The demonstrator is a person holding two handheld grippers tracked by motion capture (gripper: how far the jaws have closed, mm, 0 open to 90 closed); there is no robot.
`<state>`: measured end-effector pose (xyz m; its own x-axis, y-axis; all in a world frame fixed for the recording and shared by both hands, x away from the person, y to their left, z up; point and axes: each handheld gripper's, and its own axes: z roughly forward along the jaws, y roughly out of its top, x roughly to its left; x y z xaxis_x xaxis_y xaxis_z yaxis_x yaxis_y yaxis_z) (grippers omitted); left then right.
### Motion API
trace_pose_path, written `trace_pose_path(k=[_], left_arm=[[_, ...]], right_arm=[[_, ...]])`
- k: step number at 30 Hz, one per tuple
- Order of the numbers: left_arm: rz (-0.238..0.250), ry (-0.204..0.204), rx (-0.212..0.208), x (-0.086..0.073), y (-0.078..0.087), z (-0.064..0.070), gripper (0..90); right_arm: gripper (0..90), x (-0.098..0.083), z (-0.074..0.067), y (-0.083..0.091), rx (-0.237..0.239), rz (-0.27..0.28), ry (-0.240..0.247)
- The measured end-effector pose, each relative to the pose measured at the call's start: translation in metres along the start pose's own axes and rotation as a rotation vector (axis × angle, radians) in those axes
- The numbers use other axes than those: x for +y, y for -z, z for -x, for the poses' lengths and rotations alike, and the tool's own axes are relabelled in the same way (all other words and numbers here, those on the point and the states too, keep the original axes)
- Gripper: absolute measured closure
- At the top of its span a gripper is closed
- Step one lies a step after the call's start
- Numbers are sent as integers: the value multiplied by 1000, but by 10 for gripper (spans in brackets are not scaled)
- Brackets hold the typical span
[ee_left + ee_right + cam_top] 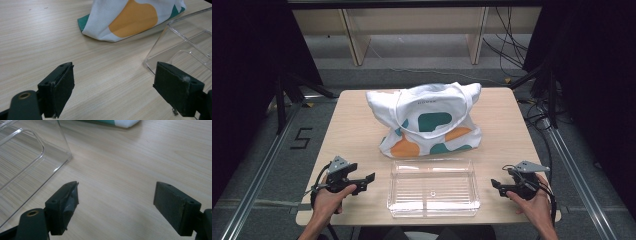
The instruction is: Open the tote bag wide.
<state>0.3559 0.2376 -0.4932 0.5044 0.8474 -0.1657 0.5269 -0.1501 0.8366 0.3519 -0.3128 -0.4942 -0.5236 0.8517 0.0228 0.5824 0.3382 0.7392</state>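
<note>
Black jaws of the left gripper (368,181) stand spread and empty over the pale wooden worktop (352,130), left of a clear plastic tray (433,187). Behind the tray lies a white fabric bag (428,120) with orange and teal patches. Right of the tray, the right gripper (495,185) is likewise spread with nothing between its jaws.

The table (357,125) is pale wood with fine straight grain. On it, the cloth bag (432,122) is white, printed with rounded blotches of orange and dark teal-green, and carries small grey lettering near its top edge. The box (433,189) is clear and colourless, with the wood grain showing through its ribbed floor. The left hand-held gripper (362,181) and the right hand-held gripper (501,186) are both black, each topped by a grey plate. The floor (277,165) is dark grey, marked with a black "5".
</note>
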Motion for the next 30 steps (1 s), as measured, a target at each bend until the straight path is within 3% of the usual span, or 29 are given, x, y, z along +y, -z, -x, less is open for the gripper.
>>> trace_pose_path(k=[11, 19, 21, 27, 28, 30], left_arm=[[-1, -2, 6, 0, 0, 0, 161], [-3, 1, 6, 0, -1, 0, 162], [-3, 7, 10, -1, -1, 0, 162], [0, 2, 11, 0, -1, -1, 162], [-3, -2, 11, 0, -1, -1, 162], [-6, -6, 13, 0, -1, -1, 162]], right_arm=[[248, 0, 0, 0, 6, 7, 15], [265, 2, 0, 1, 5, 25, 7], [272, 3, 1, 1, 23, 36, -6], [290, 18, 1, 9, 10, 75, 8], [300, 26, 0, 13, -15, 87, 39], [302, 30, -1, 14, -17, 94, 52]])
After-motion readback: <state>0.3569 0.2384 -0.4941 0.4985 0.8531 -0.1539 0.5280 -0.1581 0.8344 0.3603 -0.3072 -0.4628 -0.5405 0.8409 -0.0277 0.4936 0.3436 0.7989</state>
